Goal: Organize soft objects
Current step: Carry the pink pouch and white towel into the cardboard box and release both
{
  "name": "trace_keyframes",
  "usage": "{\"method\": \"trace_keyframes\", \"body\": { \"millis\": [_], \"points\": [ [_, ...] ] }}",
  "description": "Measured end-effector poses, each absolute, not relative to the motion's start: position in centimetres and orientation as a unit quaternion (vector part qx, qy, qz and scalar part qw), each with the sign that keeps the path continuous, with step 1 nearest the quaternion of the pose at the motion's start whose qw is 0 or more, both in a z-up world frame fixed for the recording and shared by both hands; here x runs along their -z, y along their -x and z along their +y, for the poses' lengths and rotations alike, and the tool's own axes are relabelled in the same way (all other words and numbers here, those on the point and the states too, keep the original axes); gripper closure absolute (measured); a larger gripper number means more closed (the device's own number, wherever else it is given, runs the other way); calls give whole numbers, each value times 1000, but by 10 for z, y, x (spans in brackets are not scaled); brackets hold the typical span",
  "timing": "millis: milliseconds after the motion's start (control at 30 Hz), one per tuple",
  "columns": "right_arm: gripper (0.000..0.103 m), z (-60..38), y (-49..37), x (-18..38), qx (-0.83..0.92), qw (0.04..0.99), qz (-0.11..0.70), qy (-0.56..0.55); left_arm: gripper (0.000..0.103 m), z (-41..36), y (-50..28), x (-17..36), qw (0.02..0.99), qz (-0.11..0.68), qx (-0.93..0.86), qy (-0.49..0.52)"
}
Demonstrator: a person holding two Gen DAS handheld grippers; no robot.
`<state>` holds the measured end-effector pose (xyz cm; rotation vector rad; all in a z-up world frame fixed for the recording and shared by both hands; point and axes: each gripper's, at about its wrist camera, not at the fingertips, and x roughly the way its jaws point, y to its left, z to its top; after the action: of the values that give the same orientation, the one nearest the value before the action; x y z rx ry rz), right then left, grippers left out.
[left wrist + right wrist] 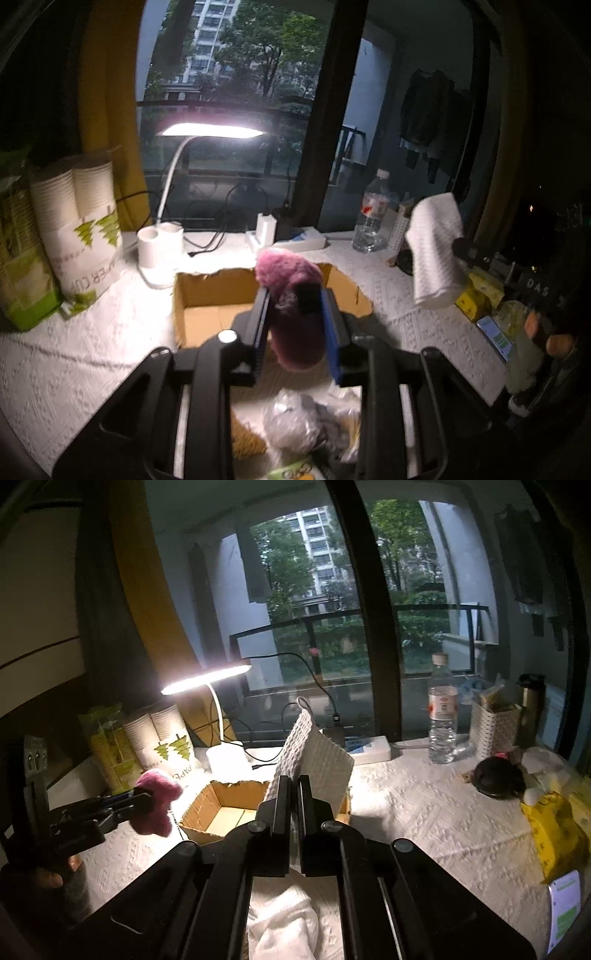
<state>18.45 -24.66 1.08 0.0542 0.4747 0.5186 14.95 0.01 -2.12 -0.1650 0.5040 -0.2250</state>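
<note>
My left gripper [293,295] is shut on a fluffy purple plush [295,314], held in the air in front of an open cardboard box [199,291] on the white tablecloth. The right wrist view shows the same plush [157,803] at the left, pinched by the left gripper [142,799]. My right gripper [294,779] is shut on a white waffle-textured cloth [314,760], which stands up above the box [218,801]. From the left wrist, that cloth [436,247] hangs at the right. Loose white fabric [284,930] lies below the right gripper.
A lit desk lamp [207,131] stands behind the box, with sleeves of paper cups [85,221] at left. A water bottle [442,720], a white holder [495,727], a power strip [369,751] and yellow packets [554,834] line the right. Crumpled plastic [303,421] lies near me.
</note>
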Motion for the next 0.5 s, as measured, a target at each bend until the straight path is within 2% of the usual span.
{"method": "trace_keyframes", "body": {
  "millis": [500],
  "points": [
    [100, -228, -245, 14, -297, 923, 243, -19, 75, -44, -218, 38, 952, 275, 114, 70]
  ]
}}
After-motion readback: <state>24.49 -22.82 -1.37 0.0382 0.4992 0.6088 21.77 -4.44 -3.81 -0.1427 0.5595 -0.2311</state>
